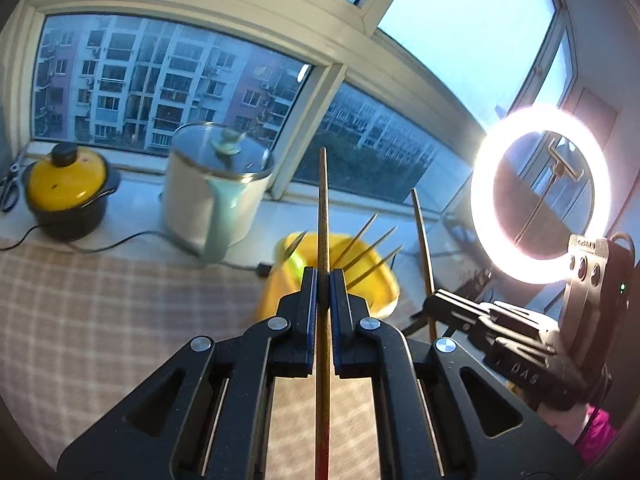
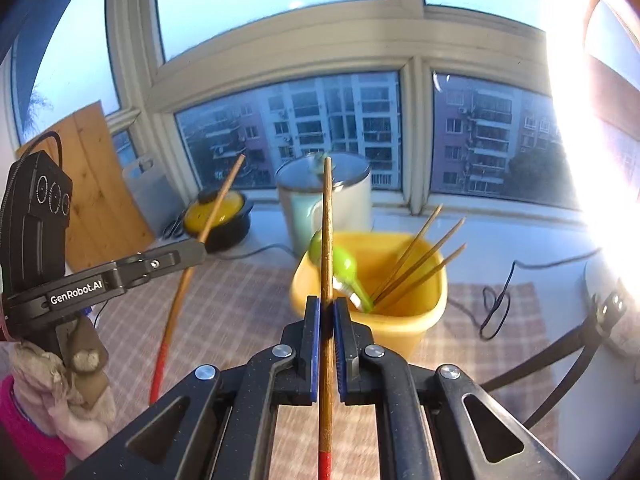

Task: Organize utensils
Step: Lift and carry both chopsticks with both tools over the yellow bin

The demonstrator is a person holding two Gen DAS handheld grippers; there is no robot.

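My left gripper (image 1: 323, 276) is shut on a wooden chopstick (image 1: 323, 208) that stands upright between its pads, red at the bottom end. My right gripper (image 2: 327, 304) is shut on a second chopstick (image 2: 327, 220), also upright. Each gripper shows in the other's view, the right one (image 1: 434, 300) and the left one (image 2: 196, 250). Both are held above the checked tablecloth, just short of a yellow tub (image 2: 404, 320), also in the left wrist view (image 1: 384, 280). The tub holds several chopsticks (image 2: 420, 264) and a green spoon (image 2: 340, 268).
On the windowsill stand a white electric kettle with a glass lid (image 1: 216, 188) and a small pot with a yellow lid (image 1: 68, 192), with cables along the sill. A bright ring light (image 1: 540, 192) stands at the right. A wooden board (image 2: 96, 184) leans at the left.
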